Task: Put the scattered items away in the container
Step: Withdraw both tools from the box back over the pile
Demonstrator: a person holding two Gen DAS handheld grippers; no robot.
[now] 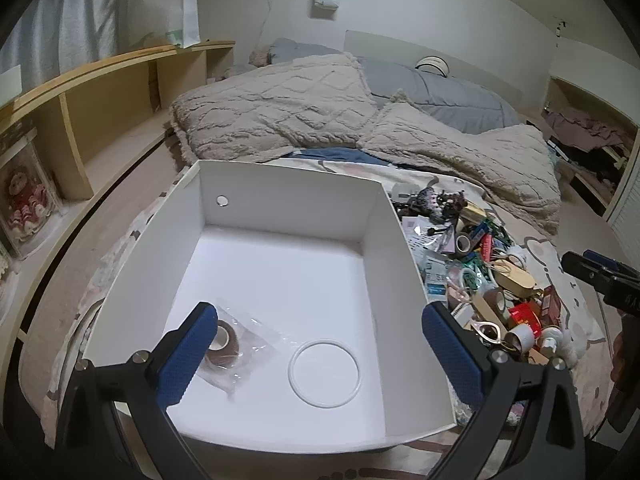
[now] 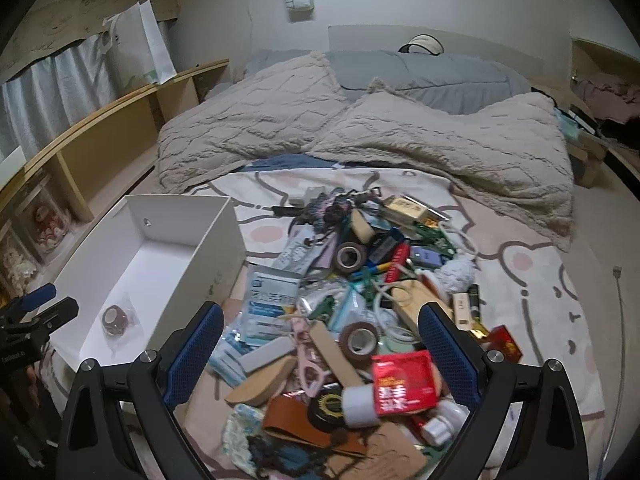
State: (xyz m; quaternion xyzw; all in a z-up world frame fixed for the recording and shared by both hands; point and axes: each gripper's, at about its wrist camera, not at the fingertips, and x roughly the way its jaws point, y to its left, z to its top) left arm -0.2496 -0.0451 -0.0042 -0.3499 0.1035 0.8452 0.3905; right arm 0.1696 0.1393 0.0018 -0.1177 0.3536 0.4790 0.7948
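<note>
With my left gripper [image 1: 316, 344] wide and empty over the white box [image 1: 384, 236], bagged tape [image 1: 224, 344] inside, I should lower my equally wide right gripper [image 2: 320, 356] squarely around the brown tape roll [image 2: 360, 339] in the pile [image 2: 360, 280].

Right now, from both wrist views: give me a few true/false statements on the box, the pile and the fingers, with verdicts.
1. The white box holds a bagged roll of brown tape. True.
2. The box is packed full. False: besides the tape only a white ring shows on its floor.
3. The left gripper is shut on the tape. False: its fingers stand wide apart over the box, gripping nothing.
4. The pile of clutter lies on the bed beside the box, outside it. True.
5. The right gripper holds a red packet. False: its fingers are open above the pile, and the packet lies there.
</note>
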